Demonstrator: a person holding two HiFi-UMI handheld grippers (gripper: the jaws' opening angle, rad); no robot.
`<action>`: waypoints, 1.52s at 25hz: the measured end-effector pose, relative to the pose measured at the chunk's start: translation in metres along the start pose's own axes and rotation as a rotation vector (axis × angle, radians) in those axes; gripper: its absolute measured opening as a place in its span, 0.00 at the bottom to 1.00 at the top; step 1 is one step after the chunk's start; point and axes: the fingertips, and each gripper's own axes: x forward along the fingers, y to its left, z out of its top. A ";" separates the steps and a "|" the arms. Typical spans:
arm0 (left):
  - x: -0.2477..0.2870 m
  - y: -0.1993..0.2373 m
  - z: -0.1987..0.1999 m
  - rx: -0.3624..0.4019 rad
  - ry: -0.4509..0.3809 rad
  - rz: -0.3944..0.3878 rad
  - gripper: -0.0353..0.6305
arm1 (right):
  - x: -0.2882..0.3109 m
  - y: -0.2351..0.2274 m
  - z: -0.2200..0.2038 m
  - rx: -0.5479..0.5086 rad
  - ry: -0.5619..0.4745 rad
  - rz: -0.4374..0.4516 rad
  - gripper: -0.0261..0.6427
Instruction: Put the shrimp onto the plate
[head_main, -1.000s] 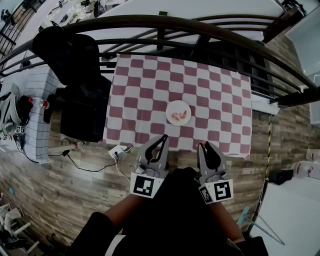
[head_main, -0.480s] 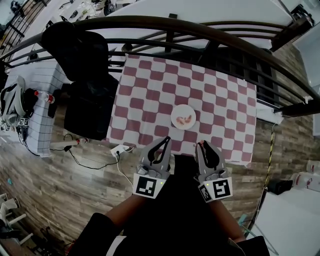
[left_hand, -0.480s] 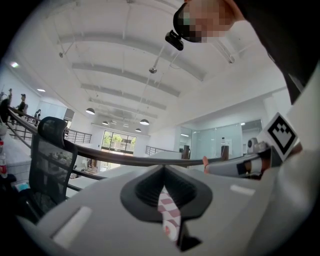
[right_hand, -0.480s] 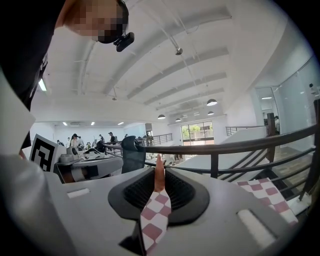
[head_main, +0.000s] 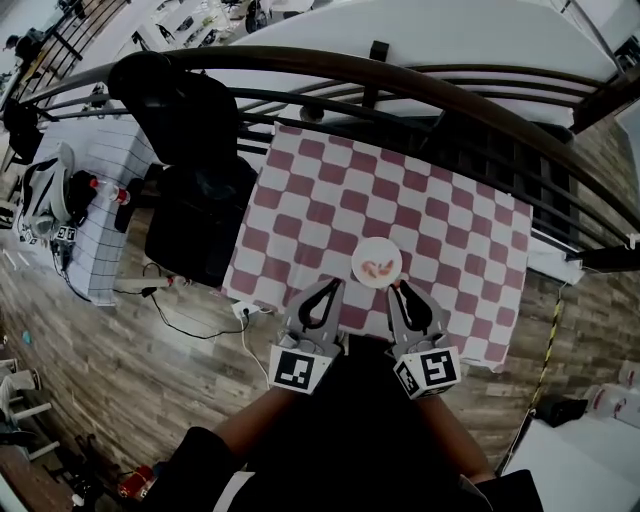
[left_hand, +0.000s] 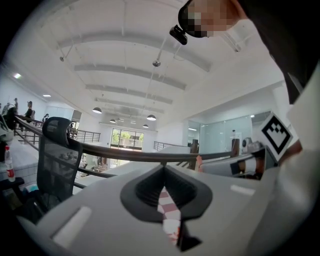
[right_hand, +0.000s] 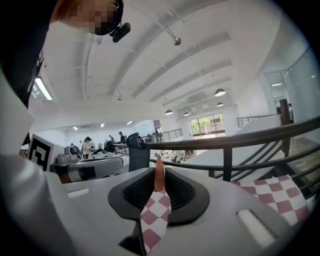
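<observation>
R tool (right_hand: 159, 172) is clamped on one shrimp (right_hand: 158, 181), pinched at the very tips w/ the pink end poking up past the pads. Tip grip prob. so it can drop cleanly w/o the pads touching the plate. L tool (left_hand: 163, 172) sits beside it, tips together, nothing btwn them, only the checked cloth (left_hand: 167, 210) showing thru the slit. Looks parked as the idle one. Both are held low in front of the person, at the near edge of the worktop (head_main: 320, 200). In head view, R tool's tips are just short of the plate (head_main: 359, 262), which sits on the cloth close to that near edge, so the reach is short. Plate already carries more shrimp (head_main: 378, 268), approx. two, hard to count. Judged step: carry the held shrimp over the plate, not yet released. Beyond the worktop runs a dark railing (head_main: 400, 78). Black chair (head_main: 185, 120) stands off to the left, well apart.
</observation>
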 end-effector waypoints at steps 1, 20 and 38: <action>0.006 0.000 -0.003 0.012 0.007 0.006 0.06 | 0.004 -0.003 -0.002 0.005 0.009 0.012 0.13; 0.084 0.003 -0.053 0.048 0.105 0.039 0.06 | 0.067 -0.065 -0.053 -0.011 0.232 0.077 0.14; 0.104 0.021 -0.079 -0.001 0.162 0.068 0.06 | 0.098 -0.081 -0.147 -0.063 0.466 0.104 0.14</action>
